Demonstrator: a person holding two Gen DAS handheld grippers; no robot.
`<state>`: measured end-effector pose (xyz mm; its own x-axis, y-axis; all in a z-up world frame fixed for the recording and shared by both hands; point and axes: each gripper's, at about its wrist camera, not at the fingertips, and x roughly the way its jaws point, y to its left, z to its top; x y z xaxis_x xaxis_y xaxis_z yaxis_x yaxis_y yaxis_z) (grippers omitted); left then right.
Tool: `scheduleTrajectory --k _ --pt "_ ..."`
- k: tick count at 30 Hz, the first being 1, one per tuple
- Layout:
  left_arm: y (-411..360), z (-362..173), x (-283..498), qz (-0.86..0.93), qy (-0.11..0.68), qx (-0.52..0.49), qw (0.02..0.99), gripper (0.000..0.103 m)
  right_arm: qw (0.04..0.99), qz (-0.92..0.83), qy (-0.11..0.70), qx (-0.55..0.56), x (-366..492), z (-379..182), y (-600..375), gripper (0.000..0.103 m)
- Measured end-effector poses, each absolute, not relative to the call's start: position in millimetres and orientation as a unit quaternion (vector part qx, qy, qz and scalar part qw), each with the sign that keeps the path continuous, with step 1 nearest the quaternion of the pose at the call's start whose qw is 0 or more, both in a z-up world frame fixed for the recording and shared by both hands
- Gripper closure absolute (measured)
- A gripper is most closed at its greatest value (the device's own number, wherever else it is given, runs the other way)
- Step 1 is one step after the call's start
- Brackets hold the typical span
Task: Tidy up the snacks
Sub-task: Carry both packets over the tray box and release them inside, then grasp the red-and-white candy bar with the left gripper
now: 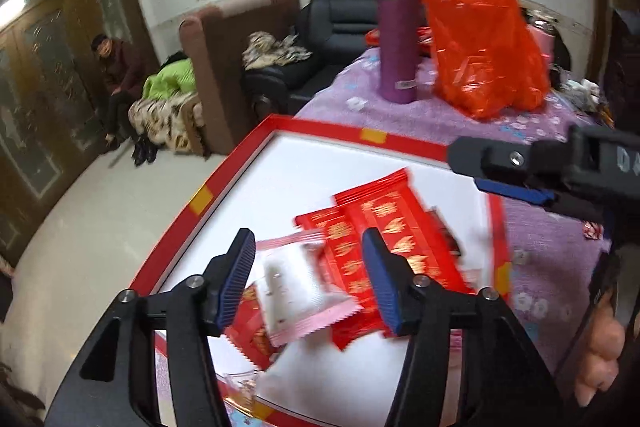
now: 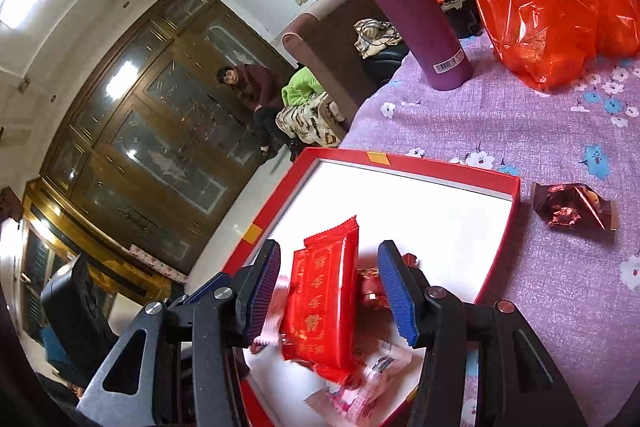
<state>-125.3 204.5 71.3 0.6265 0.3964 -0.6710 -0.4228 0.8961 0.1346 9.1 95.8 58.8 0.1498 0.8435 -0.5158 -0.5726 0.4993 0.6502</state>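
At nine o'clock in the left wrist view stands a dark wooden cabinet (image 1: 44, 99) with a seated person (image 1: 118, 83) before it, then a brown armchair (image 1: 236, 67) and a black sofa (image 1: 332, 39) toward twelve. Low at six o'clock the left gripper (image 1: 308, 279) hangs over a shallow red-rimmed box (image 1: 320, 131) with a white floor; its jaws stand about half open and the pads press on nothing, though a pink-and-white snack packet (image 1: 296, 295) lies blurred beneath the gap. Just right of it, red snack packets with gold print (image 1: 384, 227) lie heaped inside the box, partly under the right-hand finger. Toward one o'clock a purple flask (image 1: 394, 39) stands upright on the purple flowered tablecloth (image 1: 440, 119), with an orange-red plastic bag (image 1: 488, 43) just beside it. At three o'clock the other gripper's black body reaches in over the box rim. In the right wrist view the same cabinet fills nine o'clock; at six the right gripper (image 2: 328, 287) is also roughly half open, a red packet (image 2: 324, 299) sitting in the gap over the box (image 2: 516, 195), and I cannot tell whether the pads touch it. At three o'clock a crumpled dark-red foil wrapper (image 2: 572, 207) lies on the cloth, apart from the box.
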Motion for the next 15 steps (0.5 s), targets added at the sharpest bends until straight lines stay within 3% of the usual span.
scheduleTrajectory --k 3,10,12,15 --pt "184 80 -119 0.196 0.365 0.003 0.910 0.048 0.753 0.470 0.436 0.147 12 75 77 0.050" --pt "121 93 -88 0.108 0.371 0.031 0.922 0.035 0.844 0.372 0.376 0.089 36 121 -55 0.048" --pt "98 91 -74 0.079 0.382 0.039 0.920 0.032 0.869 0.329 0.365 0.061 44 124 -95 0.042" --pt "60 88 -50 0.044 0.395 0.059 0.916 0.032 0.872 0.298 0.380 0.081 68 108 -161 0.042"
